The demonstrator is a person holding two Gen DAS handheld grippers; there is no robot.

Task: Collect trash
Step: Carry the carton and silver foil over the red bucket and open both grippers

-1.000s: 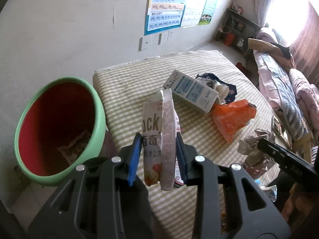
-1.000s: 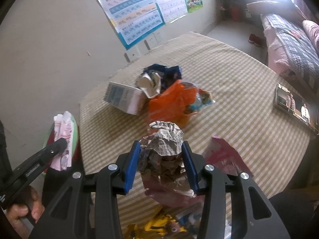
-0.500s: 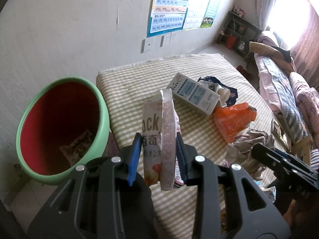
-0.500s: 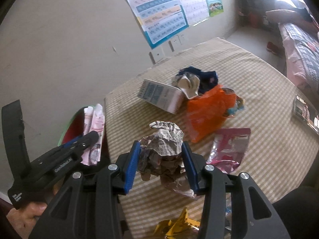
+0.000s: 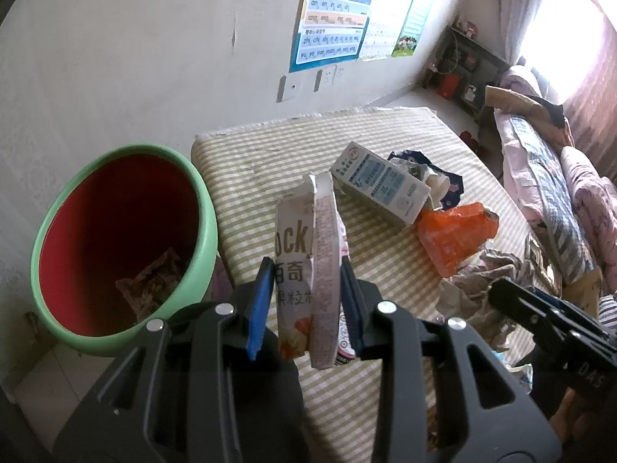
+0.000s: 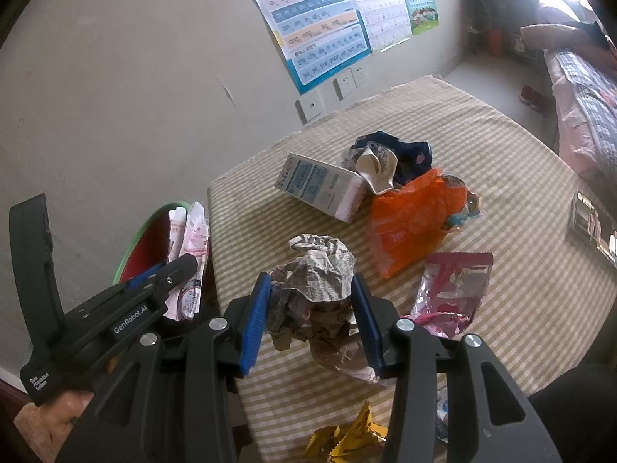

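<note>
My left gripper (image 5: 304,305) is shut on a flattened white and pink snack box (image 5: 308,262), held upright just right of the green bin with a red inside (image 5: 115,239). A wrapper lies in the bin's bottom. My right gripper (image 6: 312,320) is shut on a crumpled newspaper ball (image 6: 320,281) above the near part of the checked table (image 6: 482,127). The left gripper and its box also show in the right wrist view (image 6: 169,277), over the bin's rim (image 6: 154,212).
On the table lie a blue and white carton (image 6: 320,185), an orange plastic bag (image 6: 412,220), a dark blue wrapper with a paper cup (image 6: 389,158), a pink foil packet (image 6: 455,289) and a yellow wrapper (image 6: 347,440). A wall stands behind; a bed is at right.
Both grippers have moved left toward the bin with their loads. The left gripper now appears large in the right wrist view, with its box at the bin's rim.
</note>
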